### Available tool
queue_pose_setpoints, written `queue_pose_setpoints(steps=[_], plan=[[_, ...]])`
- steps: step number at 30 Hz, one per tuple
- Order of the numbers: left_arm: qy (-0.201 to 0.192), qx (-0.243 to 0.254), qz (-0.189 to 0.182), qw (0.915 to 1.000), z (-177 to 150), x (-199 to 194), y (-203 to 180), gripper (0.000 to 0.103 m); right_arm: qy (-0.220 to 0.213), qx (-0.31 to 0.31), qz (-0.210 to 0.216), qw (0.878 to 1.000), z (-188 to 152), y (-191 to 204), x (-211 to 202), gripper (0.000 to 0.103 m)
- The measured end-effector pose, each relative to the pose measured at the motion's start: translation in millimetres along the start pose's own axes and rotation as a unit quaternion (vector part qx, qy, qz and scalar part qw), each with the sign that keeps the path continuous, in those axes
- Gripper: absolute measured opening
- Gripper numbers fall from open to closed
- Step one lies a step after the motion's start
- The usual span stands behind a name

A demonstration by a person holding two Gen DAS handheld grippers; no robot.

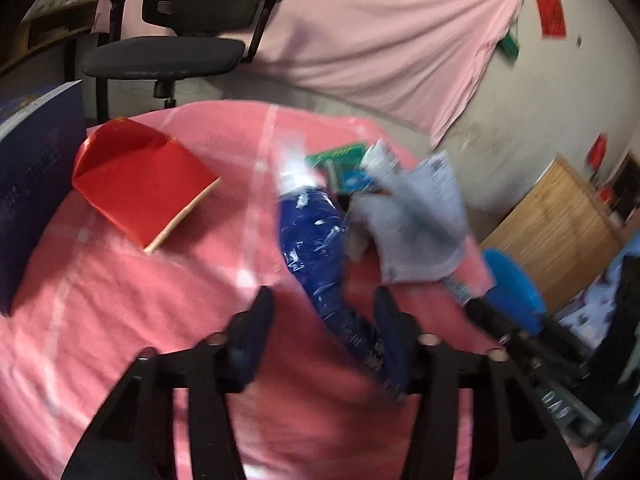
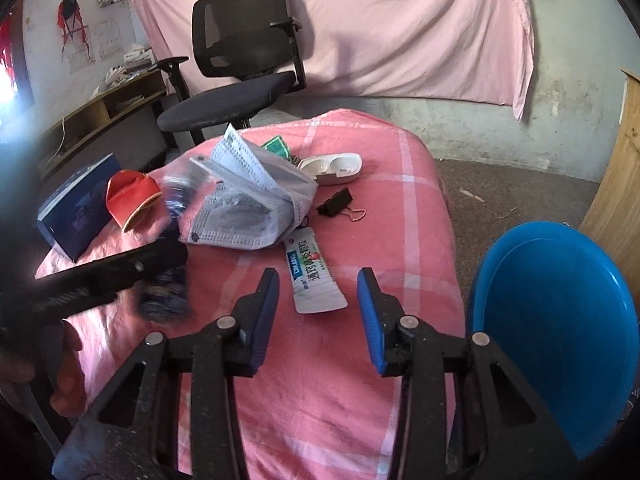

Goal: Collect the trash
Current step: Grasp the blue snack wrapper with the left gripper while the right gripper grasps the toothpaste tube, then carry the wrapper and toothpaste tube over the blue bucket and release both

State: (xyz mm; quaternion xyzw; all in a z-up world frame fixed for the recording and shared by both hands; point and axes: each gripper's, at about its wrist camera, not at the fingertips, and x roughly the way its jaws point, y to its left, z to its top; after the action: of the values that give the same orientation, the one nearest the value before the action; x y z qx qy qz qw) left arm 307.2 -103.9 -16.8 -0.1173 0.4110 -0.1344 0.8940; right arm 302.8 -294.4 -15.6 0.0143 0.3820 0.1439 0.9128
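**Closing in on two pieces of trash, one per gripper**

Left gripper (image 1: pixel 324 304): jaws partly open. Blue wrapper (image 1: pixel 316 236) runs between them, long axis pointing away from the gripper and slightly left, near end tucked against the right-hand finger. Picture is blurred, so I can't tell if the pads actually press on it. I'd call it not yet gripped.

Right gripper (image 2: pixel 318 284): jaws partly open, nothing held. White tube (image 2: pixel 314 276) lies flat on the pink cloth (image 2: pixel 320 380) just ahead, in the gap line between the fingers, flat crimped end toward the gripper, long axis running almost straight away from it. Fingers sit either side of the near end, not touching.

Key relation: the tube is dead ahead of the right gripper and aligned with its pointing line, so the jaws would close across the narrow width. Good approach; likely just needs a short push forward and down before closing.

Blue bin (image 2: pixel 560 340) is immediately to the right of the right gripper, off the cloth edge, so that hand has the shorter drop path. The left gripper shows at the left of the right wrist view, well apart from the bin.

Face masks (image 2: pixel 248 200) lie beyond the tube, still on the cloth. Binder clip (image 2: pixel 336 202) and white case (image 2: pixel 332 168) farther ahead; probably not trash.
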Motion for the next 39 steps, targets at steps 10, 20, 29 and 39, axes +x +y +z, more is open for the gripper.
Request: queue_pose_setpoints(steps=[10,20,29,39], plan=[[0.010,-0.029,0.006,0.9995,-6.0,-8.6,14.0,0.013,0.020,-0.010,0.002,1.000,-0.4,5.5,6.0,0.036],[-0.017,-0.011,-0.005,0.9998,-27.9,-41.3,-3.2,0.011,0.012,-0.027,0.009,1.000,-33.0,3.2,-29.8,0.036],[-0.117,0.050,-0.036,0.9912,-36.3,-80.0,-62.8,0.011,-0.140,-0.028,-0.038,0.989,-50.7,-5.8,-104.1,0.036],[-0.202,0.136,-0.110,0.9635,-22.7,-100.7,-148.5,0.011,-0.311,0.031,-0.118,0.943,-59.7,-29.6,-177.7,0.036]])
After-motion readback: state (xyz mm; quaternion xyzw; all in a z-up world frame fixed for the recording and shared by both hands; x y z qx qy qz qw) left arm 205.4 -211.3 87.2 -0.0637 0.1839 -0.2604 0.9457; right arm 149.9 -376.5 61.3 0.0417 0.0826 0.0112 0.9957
